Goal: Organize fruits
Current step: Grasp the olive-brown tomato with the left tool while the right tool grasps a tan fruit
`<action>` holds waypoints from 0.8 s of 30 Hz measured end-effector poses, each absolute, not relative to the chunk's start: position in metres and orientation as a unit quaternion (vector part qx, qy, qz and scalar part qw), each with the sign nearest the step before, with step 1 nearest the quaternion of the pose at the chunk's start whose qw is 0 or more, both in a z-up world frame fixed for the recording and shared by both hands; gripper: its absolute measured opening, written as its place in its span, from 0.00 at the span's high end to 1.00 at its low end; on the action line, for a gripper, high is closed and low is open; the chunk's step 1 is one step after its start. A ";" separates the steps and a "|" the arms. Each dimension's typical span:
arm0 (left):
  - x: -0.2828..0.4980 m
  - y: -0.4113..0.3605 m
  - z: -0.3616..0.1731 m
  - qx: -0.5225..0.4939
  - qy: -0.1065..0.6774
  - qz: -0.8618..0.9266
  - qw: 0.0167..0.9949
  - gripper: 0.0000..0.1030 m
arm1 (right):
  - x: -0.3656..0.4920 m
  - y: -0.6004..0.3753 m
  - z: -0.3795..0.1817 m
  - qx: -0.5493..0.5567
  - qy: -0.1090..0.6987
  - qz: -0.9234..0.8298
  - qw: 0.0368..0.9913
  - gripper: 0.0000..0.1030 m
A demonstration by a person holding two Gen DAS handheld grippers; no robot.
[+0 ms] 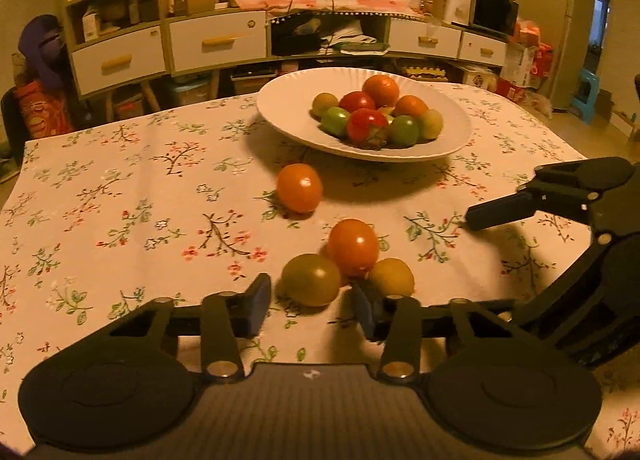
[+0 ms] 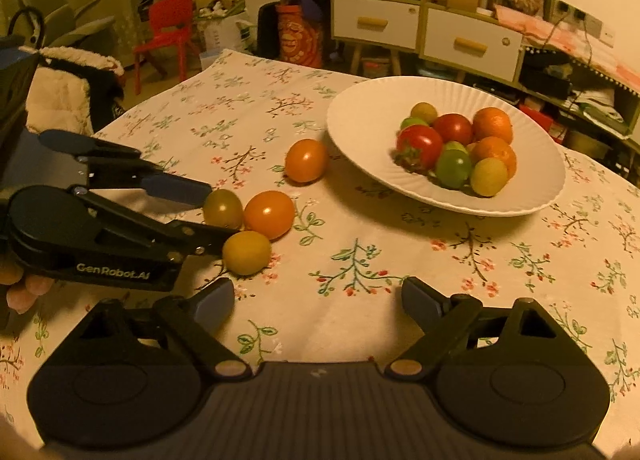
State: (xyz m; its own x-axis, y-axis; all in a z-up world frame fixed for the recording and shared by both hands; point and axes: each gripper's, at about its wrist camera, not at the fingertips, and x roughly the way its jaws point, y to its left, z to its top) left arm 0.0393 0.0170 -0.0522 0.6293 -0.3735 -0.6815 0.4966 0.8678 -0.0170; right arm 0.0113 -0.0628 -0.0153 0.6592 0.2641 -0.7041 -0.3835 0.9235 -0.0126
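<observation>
While the left claw (image 1: 312, 300) pinches the green fruit (image 1: 311, 279) (right claw (image 2: 316, 300) spread, idle), we expect a lift to the plate (image 1: 280, 100).

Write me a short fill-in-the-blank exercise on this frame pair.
____ loose fruits lie on the tablecloth. The plate of fruit is ____ in colour. The right tongs stand open with ____ between them. The left tongs flank the olive fruit, one of a cluster of ____.
Missing: four; white; nothing; three.
</observation>
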 end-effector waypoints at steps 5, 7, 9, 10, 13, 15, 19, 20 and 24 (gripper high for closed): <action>0.037 0.017 -0.050 0.086 0.360 -0.240 0.897 0.75 | 0.011 -0.057 -0.018 -0.085 0.374 0.182 0.905 0.19; 0.036 0.020 -0.050 0.084 0.364 -0.235 0.897 0.75 | 0.011 -0.054 -0.018 -0.087 0.373 0.184 0.905 0.21; 0.035 0.022 -0.049 0.080 0.368 -0.229 0.897 0.75 | 0.010 -0.051 -0.018 -0.091 0.371 0.187 0.905 0.23; 0.036 0.024 -0.049 0.078 0.370 -0.227 0.897 0.75 | 0.009 -0.050 -0.018 -0.092 0.369 0.189 0.905 0.25; 0.036 0.027 -0.048 0.074 0.375 -0.219 0.898 0.75 | 0.008 -0.045 -0.018 -0.095 0.367 0.192 0.905 0.30; 0.037 0.029 -0.048 0.071 0.379 -0.214 0.898 0.75 | 0.008 -0.042 -0.019 -0.099 0.365 0.194 0.905 0.31; 0.037 0.031 -0.048 0.065 0.383 -0.210 0.897 0.75 | 0.011 -0.038 -0.019 -0.101 0.362 0.200 0.905 0.39; 0.037 0.032 -0.047 0.066 0.384 -0.208 0.897 0.75 | 0.012 -0.037 -0.019 -0.100 0.362 0.202 0.904 0.42; 0.036 0.033 -0.047 0.064 0.387 -0.205 0.897 0.75 | 0.016 -0.031 -0.018 -0.102 0.358 0.208 0.904 0.49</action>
State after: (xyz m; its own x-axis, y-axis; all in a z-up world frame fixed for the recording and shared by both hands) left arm 0.0356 0.0332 -0.0469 0.6162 -0.3175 -0.7208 0.4168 0.9080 -0.0437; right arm 0.0158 -0.0308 -0.0184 0.6561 0.3036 -0.6909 -0.4505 0.8921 -0.0358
